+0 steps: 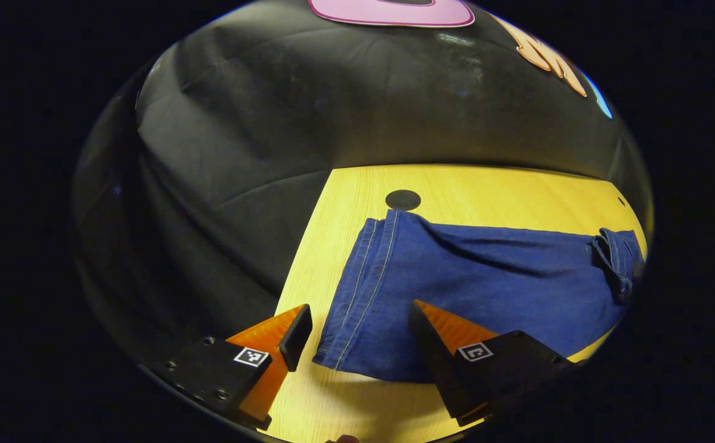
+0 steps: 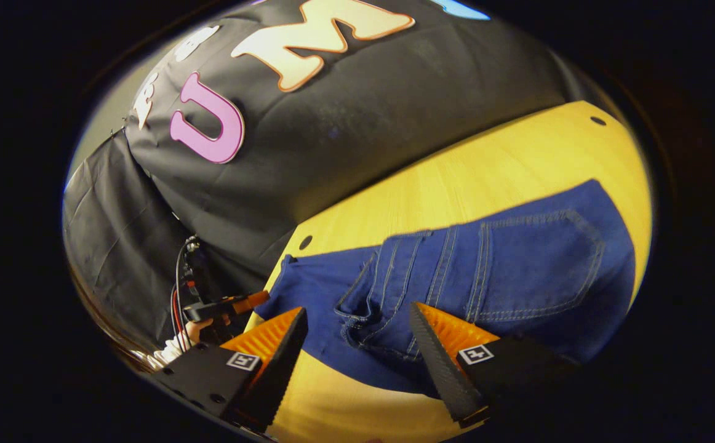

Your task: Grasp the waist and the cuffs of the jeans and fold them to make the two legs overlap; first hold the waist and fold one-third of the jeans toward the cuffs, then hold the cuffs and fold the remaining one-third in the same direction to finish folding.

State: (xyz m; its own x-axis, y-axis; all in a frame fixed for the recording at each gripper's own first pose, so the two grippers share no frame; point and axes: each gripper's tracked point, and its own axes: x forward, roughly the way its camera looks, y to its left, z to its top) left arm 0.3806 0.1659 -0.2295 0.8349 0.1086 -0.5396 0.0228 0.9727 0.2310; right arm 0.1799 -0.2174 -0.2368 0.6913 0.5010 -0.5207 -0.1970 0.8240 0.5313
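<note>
Jeans [image 1: 480, 283] flat on bench [image 1: 456, 184], legs overlapped. Left gripper [image 1: 357, 335] fingers spread at cuffs [image 1: 351, 289]; right gripper [image 2: 357, 344] fingers spread at waist [image 2: 388, 295]. Advice: right pinches both waist layers, folds one-third cuffward, edges aligned.

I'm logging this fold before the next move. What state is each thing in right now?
jeans: flat on the table, legs overlapped, not yet folded in thirds
waist: lying flat, not gripped
cuffs: lying flat, not gripped
left gripper: open, over the cuffs
right gripper: open, over the waist
</note>
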